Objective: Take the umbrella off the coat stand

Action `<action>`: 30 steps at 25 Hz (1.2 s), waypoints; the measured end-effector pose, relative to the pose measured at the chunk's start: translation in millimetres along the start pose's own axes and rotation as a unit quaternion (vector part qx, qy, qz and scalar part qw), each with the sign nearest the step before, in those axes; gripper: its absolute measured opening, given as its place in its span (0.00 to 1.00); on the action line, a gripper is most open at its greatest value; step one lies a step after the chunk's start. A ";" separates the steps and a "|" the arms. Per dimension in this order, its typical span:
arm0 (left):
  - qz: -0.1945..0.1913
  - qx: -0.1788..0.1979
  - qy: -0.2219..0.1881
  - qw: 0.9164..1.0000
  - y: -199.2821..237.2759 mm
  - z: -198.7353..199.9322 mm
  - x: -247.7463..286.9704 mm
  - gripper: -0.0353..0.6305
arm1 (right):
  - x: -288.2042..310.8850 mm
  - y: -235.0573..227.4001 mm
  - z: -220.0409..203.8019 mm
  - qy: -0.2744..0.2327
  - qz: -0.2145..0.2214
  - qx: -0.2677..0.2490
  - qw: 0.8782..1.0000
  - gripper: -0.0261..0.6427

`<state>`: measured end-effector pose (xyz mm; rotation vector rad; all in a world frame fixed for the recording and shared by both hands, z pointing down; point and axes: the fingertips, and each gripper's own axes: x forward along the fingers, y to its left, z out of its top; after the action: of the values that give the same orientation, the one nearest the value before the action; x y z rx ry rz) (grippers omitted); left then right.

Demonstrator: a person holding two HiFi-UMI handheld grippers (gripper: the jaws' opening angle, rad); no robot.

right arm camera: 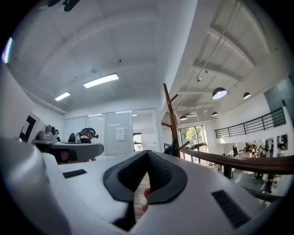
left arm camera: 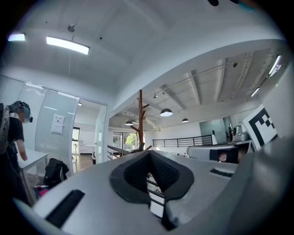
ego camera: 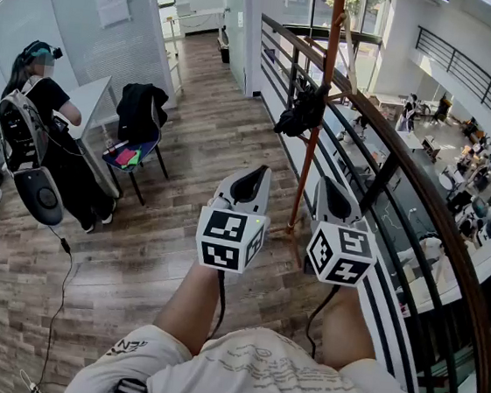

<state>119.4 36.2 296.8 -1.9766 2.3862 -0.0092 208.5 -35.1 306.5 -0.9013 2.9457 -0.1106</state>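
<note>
A red-brown coat stand (ego camera: 325, 86) rises beside the railing, straight ahead of me. A folded black umbrella (ego camera: 303, 111) hangs from one of its pegs about halfway up. My left gripper (ego camera: 248, 185) and right gripper (ego camera: 337, 199) are held low in front of my chest, short of the pole and well below the umbrella. Both are shut with nothing between the fingers. In the left gripper view the coat stand (left arm camera: 140, 120) is far off above the left gripper (left arm camera: 149, 154). In the right gripper view the umbrella (right arm camera: 173, 148) shows as a dark bundle on the coat stand (right arm camera: 170, 118), beyond the right gripper (right arm camera: 148, 154).
A curved wooden-topped railing (ego camera: 397, 153) with black bars runs along the right, with a drop to a lower floor beyond it. At the left, a person wearing a headset (ego camera: 37, 110) sits at a white table (ego camera: 91, 99). A chair with a black jacket (ego camera: 140, 113) stands nearby. A cable (ego camera: 55, 302) trails across the wooden floor.
</note>
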 end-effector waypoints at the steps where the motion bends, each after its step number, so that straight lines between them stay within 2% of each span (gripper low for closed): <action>1: 0.003 -0.003 0.001 1.000 3.2 -0.3 -1.3 0.05 | 0.8 1.1 -0.1 0.002 -0.001 -0.001 1.000 0.03; 16: 0.021 -0.030 0.008 0.999 64.8 -13.5 -22.7 0.05 | 29.6 64.6 -7.9 0.010 0.036 -0.012 0.999 0.03; 19: 0.009 -0.052 0.009 0.999 77.2 -17.0 -22.3 0.05 | 36.9 74.9 -11.3 0.006 0.030 -0.017 0.999 0.03; 25: 0.004 -0.049 0.011 0.999 90.8 -18.9 -23.7 0.05 | 42.6 73.4 -14.5 0.009 0.008 -0.003 1.000 0.03; 30: 0.012 -0.061 0.007 0.998 101.4 -27.0 -17.4 0.05 | 48.7 61.9 -16.0 0.008 -0.008 -0.001 1.000 0.03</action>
<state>22.0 71.6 321.1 -2.0028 2.4755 0.1286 132.5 -10.4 315.4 -0.9281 2.9541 -0.1174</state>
